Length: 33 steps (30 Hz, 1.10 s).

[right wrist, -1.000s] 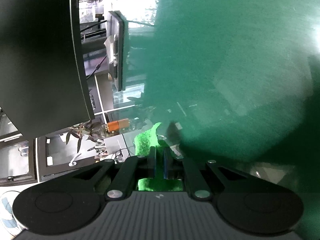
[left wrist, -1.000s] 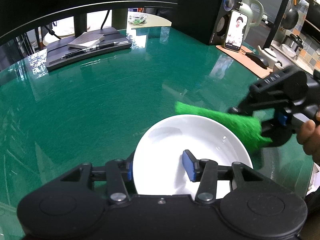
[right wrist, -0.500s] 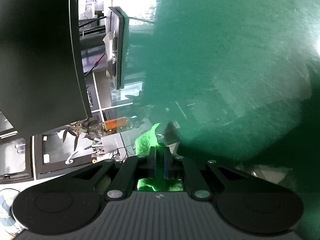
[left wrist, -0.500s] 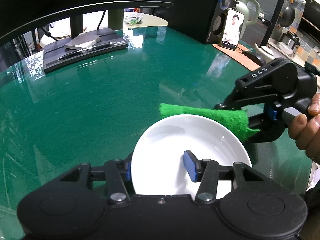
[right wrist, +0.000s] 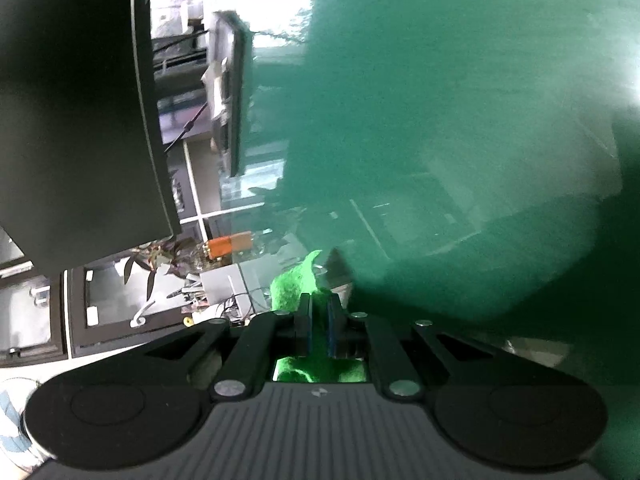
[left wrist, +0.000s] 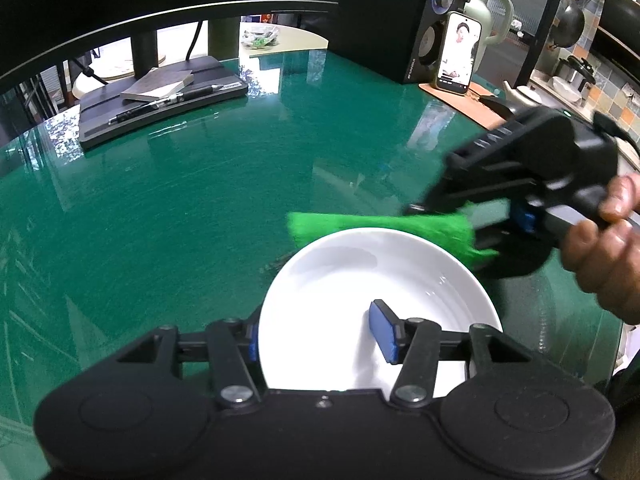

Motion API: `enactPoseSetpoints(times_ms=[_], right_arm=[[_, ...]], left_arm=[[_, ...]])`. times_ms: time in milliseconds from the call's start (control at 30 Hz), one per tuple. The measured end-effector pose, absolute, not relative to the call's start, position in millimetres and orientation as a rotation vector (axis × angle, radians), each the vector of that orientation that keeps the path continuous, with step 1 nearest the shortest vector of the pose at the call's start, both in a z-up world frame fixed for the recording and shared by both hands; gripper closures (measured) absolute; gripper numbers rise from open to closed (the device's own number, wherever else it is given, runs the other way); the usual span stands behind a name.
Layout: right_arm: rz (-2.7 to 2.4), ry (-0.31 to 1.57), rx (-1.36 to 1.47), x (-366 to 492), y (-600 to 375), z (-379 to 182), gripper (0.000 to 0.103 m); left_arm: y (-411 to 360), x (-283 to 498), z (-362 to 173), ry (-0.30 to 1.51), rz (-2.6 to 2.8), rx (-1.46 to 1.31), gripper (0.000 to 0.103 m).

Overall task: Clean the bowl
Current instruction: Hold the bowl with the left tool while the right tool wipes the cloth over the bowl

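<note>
On the green glass table [left wrist: 224,184], close to its near edge, stands the white bowl [left wrist: 360,280]. The inside of the bowl is bare and white; I see no food or water in it, only some bright reflections on its right wall. The left gripper [left wrist: 320,334] holds the bowl by its near rim: the left finger is outside the wall and the blue pad of the right finger [left wrist: 383,330] is inside, so the jaws are closed on the rim.

The right gripper [left wrist: 440,218], held by a hand [left wrist: 604,248], comes from the right side. Its jaws are pressed together on a green scouring cloth [left wrist: 376,226]. The cloth stretches to the left along the far rim of the bowl; if it touches the rim or only passes just behind it, I cannot tell. In the right wrist view the same cloth [right wrist: 294,288] sticks out between the two fingers, and the picture is blurred.

At the far side of the table lie a dark tray [left wrist: 160,100] with a notebook [left wrist: 158,86] and a pen [left wrist: 160,102] on it. To the right stand a speaker [left wrist: 404,24] and a phone [left wrist: 458,54].
</note>
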State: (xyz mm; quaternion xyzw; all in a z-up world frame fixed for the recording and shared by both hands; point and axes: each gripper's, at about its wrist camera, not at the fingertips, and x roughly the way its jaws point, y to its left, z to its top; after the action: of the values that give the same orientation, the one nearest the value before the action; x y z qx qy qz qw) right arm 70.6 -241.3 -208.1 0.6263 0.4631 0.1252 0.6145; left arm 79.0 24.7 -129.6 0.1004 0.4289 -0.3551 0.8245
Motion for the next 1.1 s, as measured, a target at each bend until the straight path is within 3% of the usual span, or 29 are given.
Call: enactPoseSetpoints(times_ms=[367, 533, 800, 833, 933, 1100], right_arm=[[0.271, 1.052, 1.454, 45.0, -255.6, -203.2, 0.095], [0.253, 1.039, 1.475, 27.2, -265.3, -201.2, 0.096], [0.229, 1.035, 1.48, 17.7, -270.3, -199.7, 0.096], [0.227, 1.035, 1.478, 17.9, -270.2, -199.5, 0.096], [0.222, 1.042, 1.475, 17.8, -269.6, -199.7, 0.096], [0.223, 1.051, 1.463, 17.3, -268.6, -197.9, 0.096]], left_arm=[[20.1, 79.0, -130.4, 0.907, -0.772, 0.226, 0.04], [25.6, 92.7, -127.4, 0.949, -0.727, 0.152, 0.043], [39.9, 80.3, -117.6, 0.953, -0.672, 0.103, 0.04], [38.9, 78.5, -118.7, 0.959, -0.669, 0.109, 0.042], [35.7, 77.2, -121.6, 0.969, -0.663, 0.123, 0.07], [35.9, 82.7, -125.4, 0.983, -0.659, 0.108, 0.071]])
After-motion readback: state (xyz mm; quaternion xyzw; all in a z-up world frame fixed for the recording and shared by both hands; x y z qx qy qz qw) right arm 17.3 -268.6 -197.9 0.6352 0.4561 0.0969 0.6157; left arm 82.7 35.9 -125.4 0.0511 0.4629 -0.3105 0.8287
